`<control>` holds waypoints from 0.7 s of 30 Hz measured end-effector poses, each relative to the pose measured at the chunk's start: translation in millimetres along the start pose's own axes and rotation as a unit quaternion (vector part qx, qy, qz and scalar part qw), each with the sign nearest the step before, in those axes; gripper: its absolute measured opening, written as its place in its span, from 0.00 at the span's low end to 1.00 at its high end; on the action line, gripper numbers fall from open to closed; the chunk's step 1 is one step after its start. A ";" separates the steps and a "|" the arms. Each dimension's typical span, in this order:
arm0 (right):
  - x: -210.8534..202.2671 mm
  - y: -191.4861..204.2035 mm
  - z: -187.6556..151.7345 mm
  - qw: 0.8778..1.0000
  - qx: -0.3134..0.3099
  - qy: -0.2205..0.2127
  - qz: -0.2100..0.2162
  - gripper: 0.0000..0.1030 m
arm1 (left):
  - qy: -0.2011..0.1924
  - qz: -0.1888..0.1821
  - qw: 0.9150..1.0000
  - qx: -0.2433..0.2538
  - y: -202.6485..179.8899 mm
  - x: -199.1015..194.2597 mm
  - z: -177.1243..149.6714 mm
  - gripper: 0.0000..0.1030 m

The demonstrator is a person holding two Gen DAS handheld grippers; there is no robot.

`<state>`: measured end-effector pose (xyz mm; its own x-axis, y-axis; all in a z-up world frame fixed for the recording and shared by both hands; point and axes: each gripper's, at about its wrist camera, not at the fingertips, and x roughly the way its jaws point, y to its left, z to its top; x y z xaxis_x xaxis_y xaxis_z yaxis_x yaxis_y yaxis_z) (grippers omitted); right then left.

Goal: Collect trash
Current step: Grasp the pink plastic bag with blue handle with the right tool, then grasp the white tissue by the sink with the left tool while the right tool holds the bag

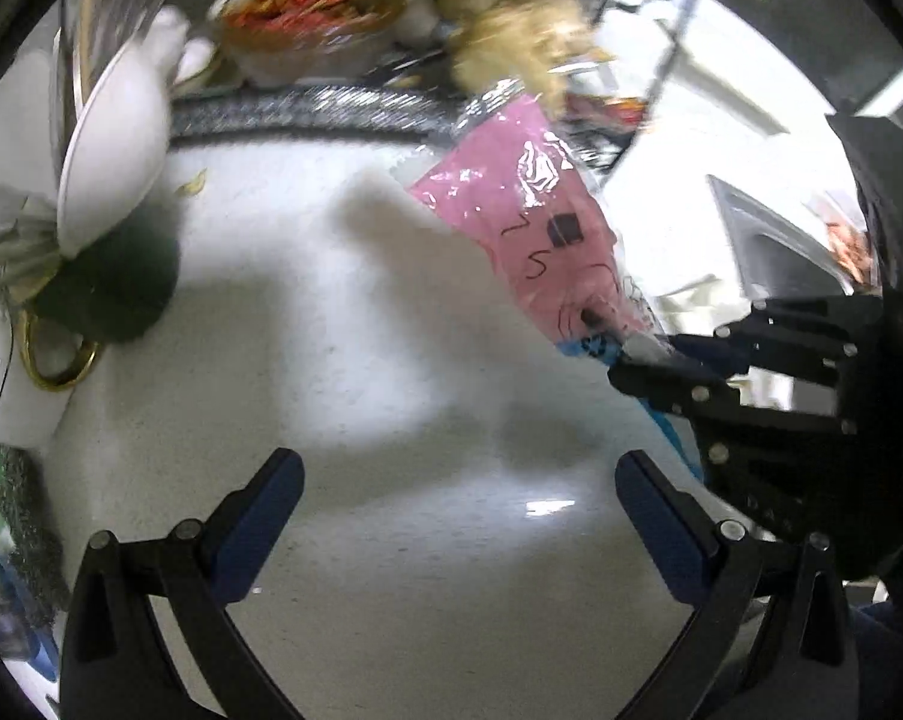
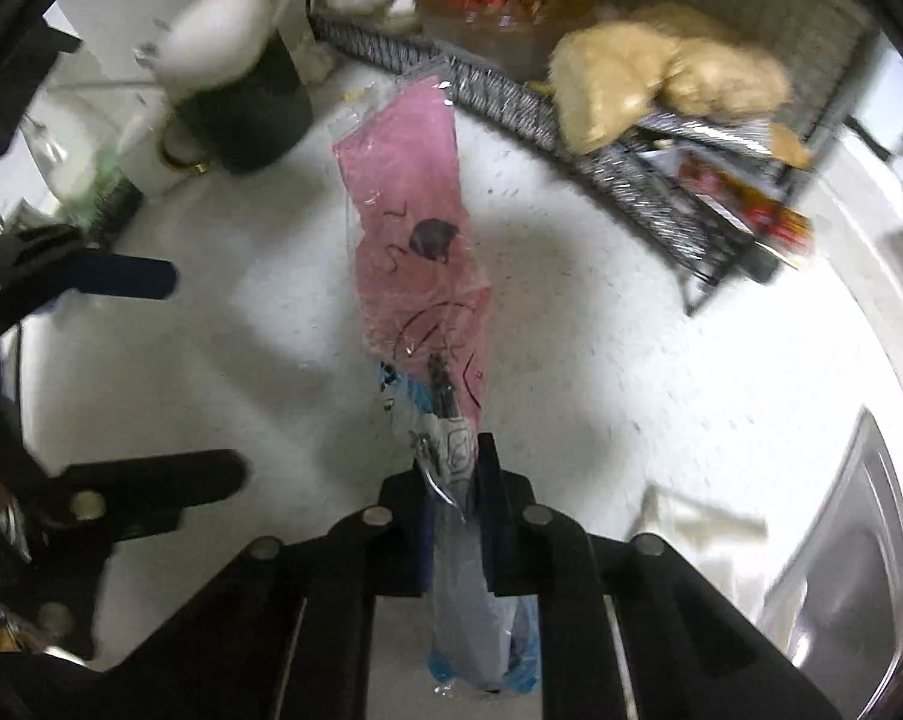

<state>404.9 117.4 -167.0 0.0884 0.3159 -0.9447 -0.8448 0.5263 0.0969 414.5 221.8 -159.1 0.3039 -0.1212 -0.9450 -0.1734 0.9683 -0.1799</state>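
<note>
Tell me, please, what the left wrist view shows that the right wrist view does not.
Only the left wrist view shows the left tongs from behind, wide open over the bare white counter. Only the right wrist view shows the right tongs shut on the clear end of the pink wrapper, and the steel sink more fully. Both share the wrapper, the wire basket and the beige plush toy.

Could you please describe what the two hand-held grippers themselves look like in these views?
Both match: the left hand-held gripper and right hand-held gripper have matte black linkage arms joined by round silver rivets, ending in flat, dark blue finger pads. No cables or markings show.
</note>
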 end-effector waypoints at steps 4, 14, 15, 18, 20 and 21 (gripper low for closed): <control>-33.7 -11.1 -20.5 0.999 0.046 -0.021 -0.020 0.10 | -0.006 -0.008 0.999 0.040 -27.4 -10.3 5.2 1.00; -98.5 -83.4 -93.0 0.973 0.211 -0.050 -0.076 0.10 | 0.009 -0.052 0.985 0.164 -109.0 -0.1 34.8 1.00; -103.4 -89.7 -99.9 0.969 0.227 -0.053 -0.081 0.10 | 0.014 -0.060 0.982 0.177 -116.5 3.3 37.3 1.00; -113.0 -111.1 -120.2 0.958 0.263 -0.057 -0.102 0.10 | 0.026 -0.079 0.973 0.215 -150.8 22.1 44.2 1.00; -113.5 -121.4 -134.3 0.949 0.291 -0.055 -0.107 0.10 | 0.036 -0.088 0.966 0.239 -163.7 29.9 44.0 1.00; -113.0 -124.2 -141.3 0.945 0.304 -0.053 -0.111 0.10 | 0.041 -0.092 0.963 0.251 -169.9 33.9 44.3 1.00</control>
<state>425.3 -95.2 -116.5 0.3072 0.2052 -0.9293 -0.3426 0.9349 0.0932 495.7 62.8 -148.5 0.2072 -0.2982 -0.9318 0.3566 0.9099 -0.2119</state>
